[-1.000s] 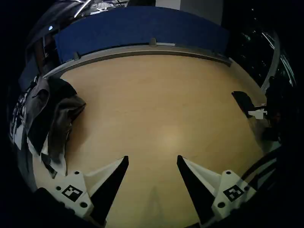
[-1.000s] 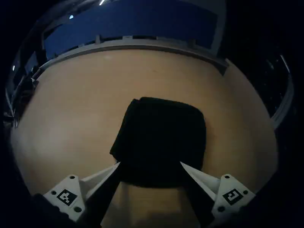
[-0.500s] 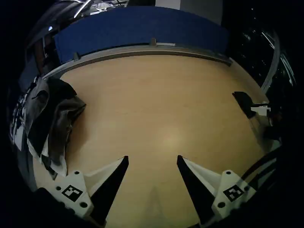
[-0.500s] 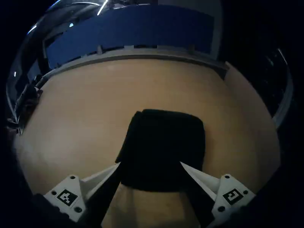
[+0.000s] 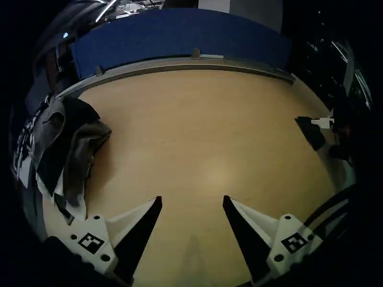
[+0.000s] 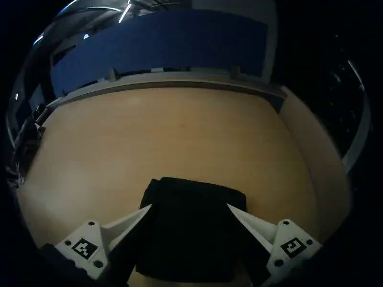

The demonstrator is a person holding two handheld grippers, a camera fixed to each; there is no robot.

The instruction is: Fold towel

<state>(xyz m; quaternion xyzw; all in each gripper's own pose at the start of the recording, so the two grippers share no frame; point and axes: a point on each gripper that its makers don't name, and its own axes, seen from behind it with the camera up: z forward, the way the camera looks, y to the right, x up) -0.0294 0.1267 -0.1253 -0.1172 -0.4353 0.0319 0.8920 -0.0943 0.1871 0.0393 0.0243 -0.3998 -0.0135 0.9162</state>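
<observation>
1. The light wooden table [image 5: 201, 124] takes up most of both views. Its big bare middle looks like the working area for folding.
2. Along the far edge stands a blue partition panel [image 5: 182, 36] on a grey rail. It's just the desk's back wall.
3. In the left gripper view, a heap of grey and dark cloths [image 5: 72, 143] sits rumpled at the table's left edge, well apart from everything else. My guess is they're parked there waiting their turn.
4. The folded dark towel [image 6: 191, 239] is a neat, thick rectangle lying flat on the table at the bottom of the right gripper view. Judging by the shape, the fold looks pretty much done.
5. The right gripper [image 6: 189, 205] has its fingers spread wide with the towel right below and between them. It isn't pinching anything, and I can't tell if the tips touch the cloth.
6. The left gripper [image 5: 191, 197] is also spread open and empty over bare wood, well away from the towel. I'd say it's idle and keeping out of the way.
</observation>
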